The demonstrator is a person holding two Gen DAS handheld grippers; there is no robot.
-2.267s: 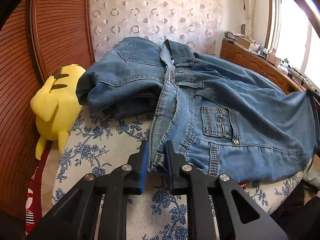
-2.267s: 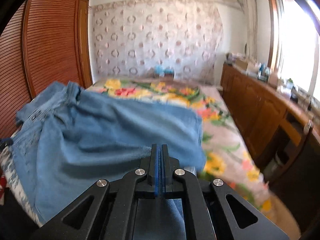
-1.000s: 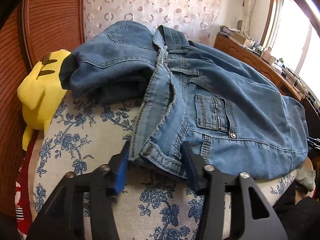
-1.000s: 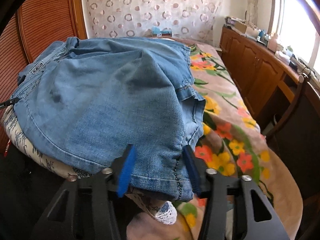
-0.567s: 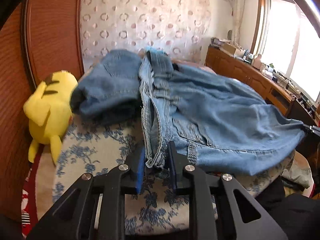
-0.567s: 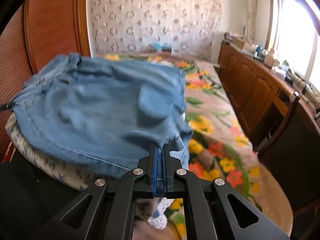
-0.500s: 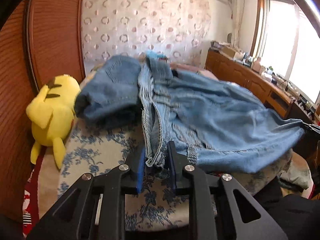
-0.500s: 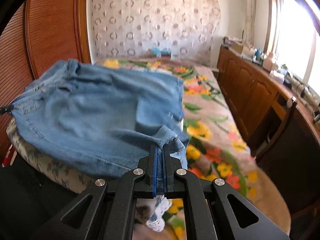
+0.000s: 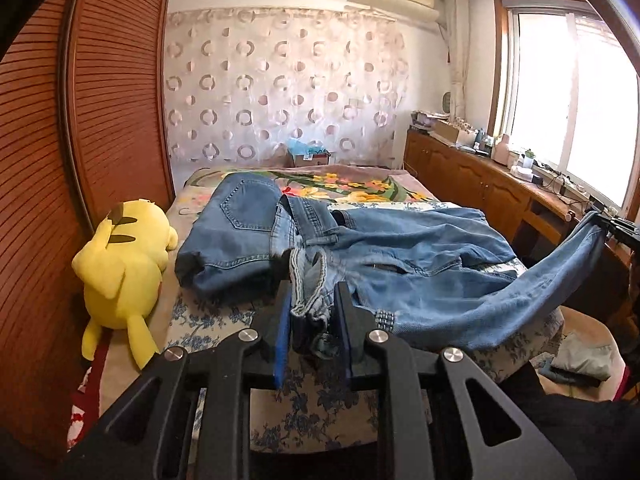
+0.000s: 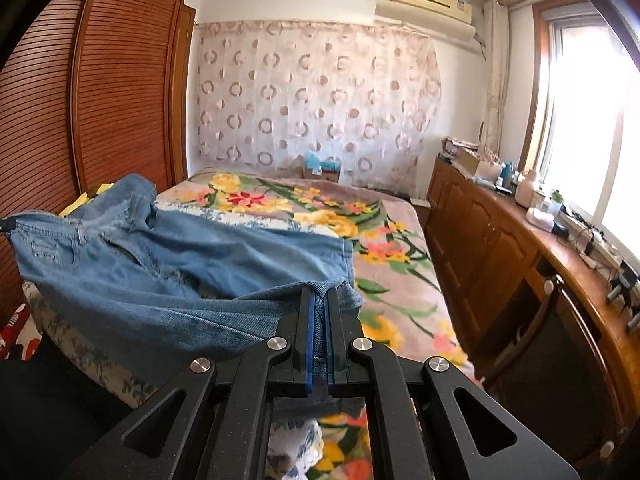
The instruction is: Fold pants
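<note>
— Where is the left wrist camera looking from?
— It is sitting just behind the left gripper, near the bed's foot, facing the far curtain, tilting downward.
— And the right one?
— It is riding behind the right gripper, further right, aiming the same way. Both are taking in the jeans, the curtain, the wardrobe at left and the window at right.
</note>
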